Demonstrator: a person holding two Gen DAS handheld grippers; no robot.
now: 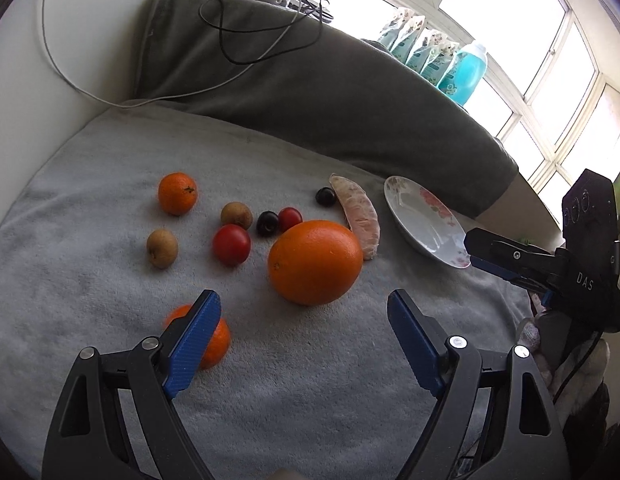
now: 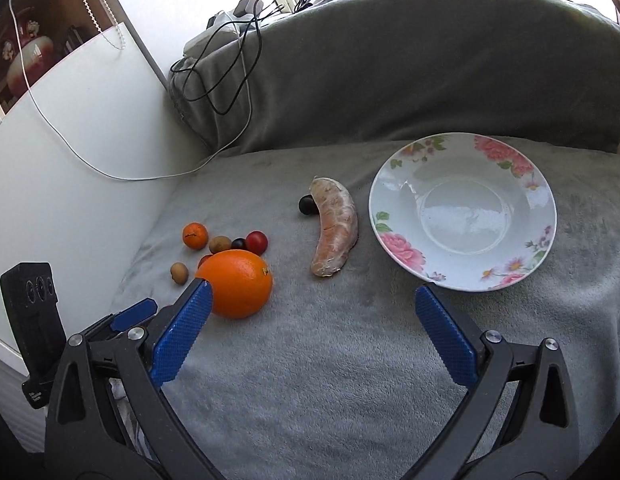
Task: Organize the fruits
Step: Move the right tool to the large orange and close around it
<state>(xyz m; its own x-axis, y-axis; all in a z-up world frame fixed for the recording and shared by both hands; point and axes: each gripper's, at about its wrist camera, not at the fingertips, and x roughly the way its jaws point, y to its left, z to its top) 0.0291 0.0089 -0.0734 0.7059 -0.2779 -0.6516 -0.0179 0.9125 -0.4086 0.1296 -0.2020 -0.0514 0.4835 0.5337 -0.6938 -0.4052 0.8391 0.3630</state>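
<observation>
Ahead of gaping left tongs, large orange, floral plate right

You have the fruit spread on the blanket, the plate off to the right of it all. Just left of the plate lies the peeled segment, a cherry touching its far end. Left again sits the orange, nearest you. Behind it cluster two tomatoes, a cherry, two longans and a mandarin. Another mandarin lies nearest, half hidden behind your left gripper's finger.
</observation>
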